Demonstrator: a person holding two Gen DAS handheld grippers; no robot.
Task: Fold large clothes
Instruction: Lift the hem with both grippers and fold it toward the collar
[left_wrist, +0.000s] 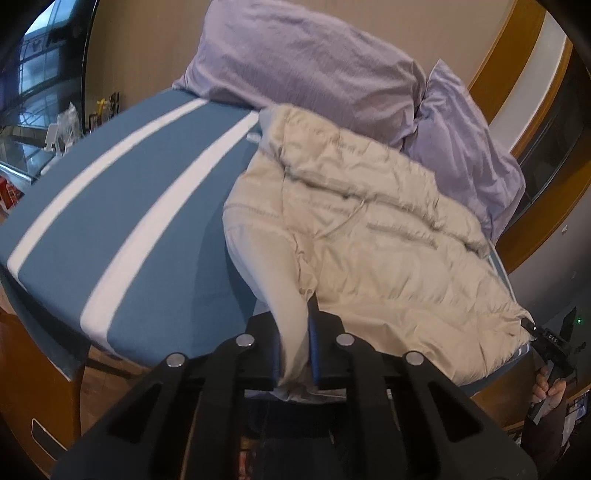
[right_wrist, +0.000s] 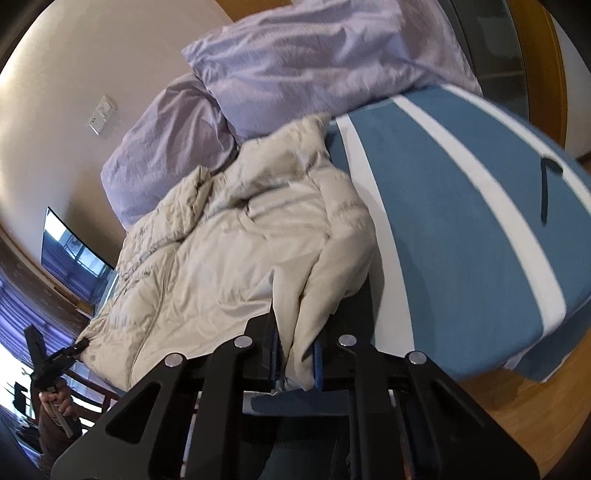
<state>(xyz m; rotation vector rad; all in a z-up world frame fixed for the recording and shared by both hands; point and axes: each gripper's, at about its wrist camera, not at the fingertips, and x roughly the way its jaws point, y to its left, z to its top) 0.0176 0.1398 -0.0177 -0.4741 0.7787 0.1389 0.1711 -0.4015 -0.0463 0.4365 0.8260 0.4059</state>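
A: Both grips confirmed. Left gripper (left_wrist: 295, 354) clamped on a smooth fold of the beige puffer jacket (left_wrist: 369, 229) at its near edge; right gripper (right_wrist: 297, 363) clamped on another bunch of the same near edge. Cloth pinched between the blue pads in each wrist view.

B: Location of garment?

A: Spread across the bed (left_wrist: 122, 206), on the blue-and-white striped cover, far end up against two lilac pillows (left_wrist: 314, 62). Near edge at the foot of the bed, raised a little at both pinch points.

B: Step in hand, by judgement?

A: Lifting the near edge to carry it over toward the pillows for a first fold. Best done level: both ends raised together, kept taut between the two grips, no twisting. High enough to clear the padded bulk, then laid forward rather than dragged.

B: Risks?

A: Slippery shell; thin pinch could slide out under the weight. Puffy fill likely to spring back, so a press-down after laying probably needed. Sleeve may trail or bunch underneath.

B: Appearance of jacket?

A: Pale beige, quilted in horizontal channels, heavily rumpled on the pillow side, smoother toward the foot. A smooth panel, possibly lining, at the left pinch. Front or back uppermost: cannot tell. Other gripper seen at the far corner in each view, held by a hand (right_wrist: 55, 402).
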